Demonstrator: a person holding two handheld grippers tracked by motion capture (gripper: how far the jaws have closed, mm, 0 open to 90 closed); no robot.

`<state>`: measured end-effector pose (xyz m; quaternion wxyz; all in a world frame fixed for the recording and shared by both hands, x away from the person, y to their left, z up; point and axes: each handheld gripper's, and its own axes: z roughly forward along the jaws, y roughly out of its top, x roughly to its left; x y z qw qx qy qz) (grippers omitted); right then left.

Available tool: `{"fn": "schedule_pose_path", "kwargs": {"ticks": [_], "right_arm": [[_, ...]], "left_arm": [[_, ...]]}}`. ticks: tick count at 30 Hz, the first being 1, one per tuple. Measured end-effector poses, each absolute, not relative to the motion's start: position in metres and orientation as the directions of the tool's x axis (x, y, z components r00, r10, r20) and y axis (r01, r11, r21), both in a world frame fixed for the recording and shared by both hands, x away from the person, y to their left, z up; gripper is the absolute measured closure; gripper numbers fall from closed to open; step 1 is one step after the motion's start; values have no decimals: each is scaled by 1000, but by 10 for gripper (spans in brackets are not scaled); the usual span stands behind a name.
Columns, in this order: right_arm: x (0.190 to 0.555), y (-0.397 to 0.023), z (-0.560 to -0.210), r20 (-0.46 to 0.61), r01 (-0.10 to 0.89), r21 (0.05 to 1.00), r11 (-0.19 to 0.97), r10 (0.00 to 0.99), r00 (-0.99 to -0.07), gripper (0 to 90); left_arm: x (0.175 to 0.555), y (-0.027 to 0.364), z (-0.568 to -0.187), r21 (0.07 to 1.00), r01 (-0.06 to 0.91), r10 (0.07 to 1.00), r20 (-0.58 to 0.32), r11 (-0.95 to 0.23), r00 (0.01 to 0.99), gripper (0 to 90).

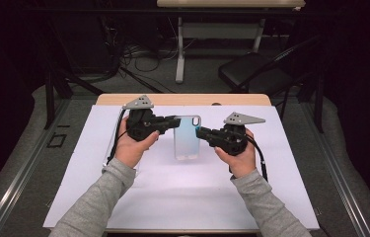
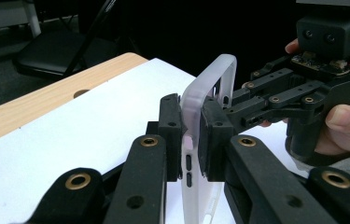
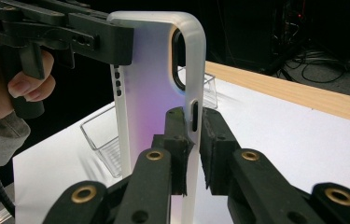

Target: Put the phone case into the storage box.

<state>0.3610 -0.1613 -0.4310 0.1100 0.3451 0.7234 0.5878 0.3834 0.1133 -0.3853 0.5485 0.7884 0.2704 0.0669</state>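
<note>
A translucent frosted phone case [image 1: 186,140] with a bluish-violet sheen is held upright above the white mat [image 1: 182,197], between both grippers. My left gripper [image 1: 175,121] is shut on its left side wall; in the left gripper view the pads [image 2: 170,135] squeeze the edge of the case [image 2: 210,79] just above the button cutouts. My right gripper [image 1: 200,132] is shut on the right side wall; in the right gripper view its jaws [image 3: 192,140] close around the edge of the case [image 3: 149,93] below the camera cutout.
A clear plastic tray [image 3: 102,140] lies on the mat behind the case, by the left hand [image 1: 109,148]. The wooden table edge [image 1: 182,99] runs along the far side. Beyond it stand a black folding chair [image 1: 251,74], a desk leg and floor cables.
</note>
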Motion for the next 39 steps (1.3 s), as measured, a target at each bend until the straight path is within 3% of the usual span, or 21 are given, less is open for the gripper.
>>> {"fn": "schedule_pose_path", "kwargs": {"ticks": [39], "right_arm": [[364,-164,-431,228,356,932,72,647,-728,614]], "left_arm": [[405,135,-384,900,374,582,-184,-225,792,818]]}}
